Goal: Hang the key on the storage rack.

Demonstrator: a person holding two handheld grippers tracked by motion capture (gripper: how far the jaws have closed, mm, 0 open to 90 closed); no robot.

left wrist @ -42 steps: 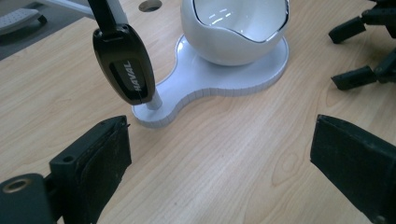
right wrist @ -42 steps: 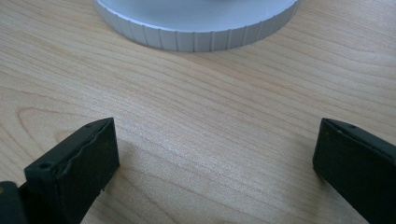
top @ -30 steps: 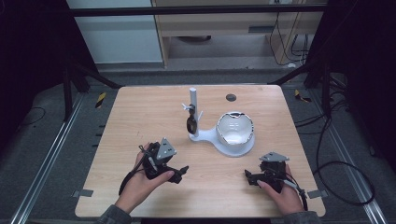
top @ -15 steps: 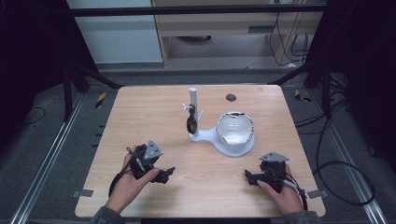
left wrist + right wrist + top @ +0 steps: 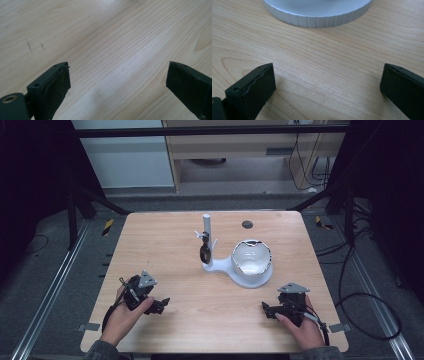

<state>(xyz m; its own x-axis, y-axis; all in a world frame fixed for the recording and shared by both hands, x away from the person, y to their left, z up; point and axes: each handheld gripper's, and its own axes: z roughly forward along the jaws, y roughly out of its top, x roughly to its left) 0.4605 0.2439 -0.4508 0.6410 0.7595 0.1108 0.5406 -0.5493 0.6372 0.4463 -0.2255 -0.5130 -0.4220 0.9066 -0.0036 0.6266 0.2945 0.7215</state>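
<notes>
Both tongs rest low at the worktop's (image 5: 165,245) near edge, left tongs (image 5: 161,304) and right tongs (image 5: 266,309) gaping on nothing, likely parked clear of the white stand (image 5: 220,265) and bowl (image 5: 251,258) mid-worktop.

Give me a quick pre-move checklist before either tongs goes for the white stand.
1. Left tongs open and empty: ok, jaws wide apart over bare wood.
2. Right tongs open and empty: ok.
3. White stand upright mid-table: ok.
4. Dark piece hanging on the stand's post: ok, though too small to identify.
5. Path from right tongs to the stand's ribbed base: ok, only bare table between.
6. Contents of the shiny bowl: cannot tell.
</notes>
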